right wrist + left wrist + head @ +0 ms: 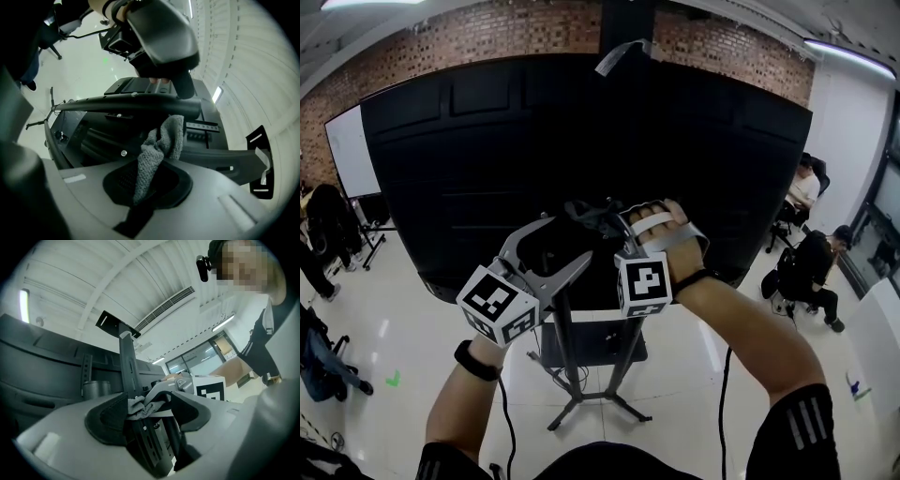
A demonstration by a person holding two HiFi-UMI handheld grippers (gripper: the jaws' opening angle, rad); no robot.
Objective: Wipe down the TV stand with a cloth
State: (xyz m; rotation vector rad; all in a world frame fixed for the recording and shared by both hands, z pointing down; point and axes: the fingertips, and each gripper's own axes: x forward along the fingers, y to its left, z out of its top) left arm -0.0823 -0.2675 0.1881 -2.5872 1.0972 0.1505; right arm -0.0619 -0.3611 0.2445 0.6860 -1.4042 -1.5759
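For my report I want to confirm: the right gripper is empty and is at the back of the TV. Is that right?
Not fully. The right gripper is not empty: it is shut on a grey cloth, as the right gripper view shows. It is at the back of the TV.

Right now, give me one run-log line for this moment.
step: wiping | right gripper: shut on cloth | left gripper: open, stand post between jaws | place: back of TV
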